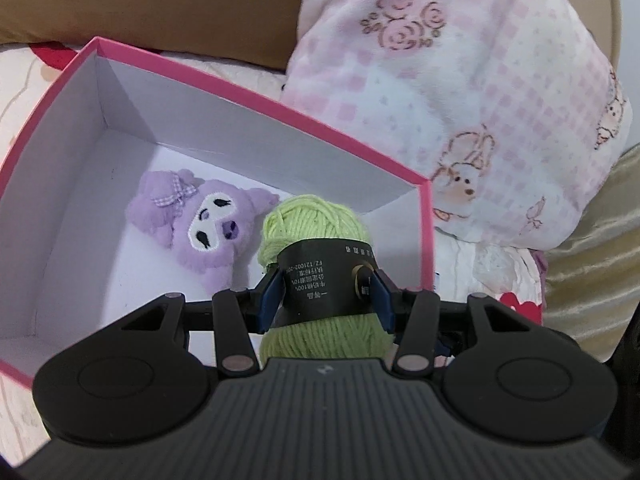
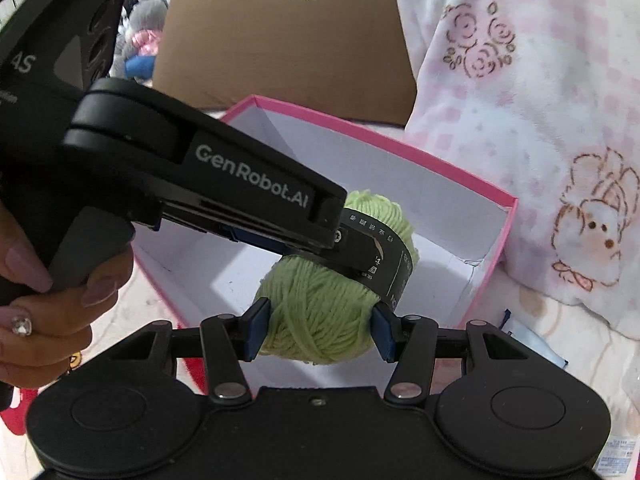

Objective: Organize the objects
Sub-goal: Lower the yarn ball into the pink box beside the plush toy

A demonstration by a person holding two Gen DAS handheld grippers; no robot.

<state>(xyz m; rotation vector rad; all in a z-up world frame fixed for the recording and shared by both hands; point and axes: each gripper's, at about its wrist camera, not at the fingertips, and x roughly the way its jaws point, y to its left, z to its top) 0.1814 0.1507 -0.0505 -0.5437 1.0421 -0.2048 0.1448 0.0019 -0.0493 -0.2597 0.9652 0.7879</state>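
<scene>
- The green yarn ball [image 1: 316, 276] hangs above the open pink box [image 1: 224, 88], held by both tools at one time; if the two hands drift apart or twist against each other, I think the soft skein can stretch or slip out of one grip
- The left gripper [image 1: 326, 294] presses mostly on the black paper band [image 1: 324, 276], not on the wool; the band looks smooth, so the ball may slide inside it and the band come loose
- The ball is near the right wall of the box; if it is let go too near the pink rim it may catch the edge and roll out onto the bed [image 2: 560, 360] beside the pink blanket [image 1: 460, 80]
- A purple plush toy [image 1: 192, 224] lies already on the box floor, just to the left under the ball; a drop there would land on it and the ball could bounce or sit badly
- Left jaws: partly closed, the blue pads touching both sides of the band, gripping the ball
- The right gripper [image 2: 318, 330] has jaws a bit wider, the pads pressed into the bare wool at the lower end of the same ball
- The person's hand [image 2: 44, 304] grips the handle of the left tool, close to the right one, so the tools may knock together
</scene>
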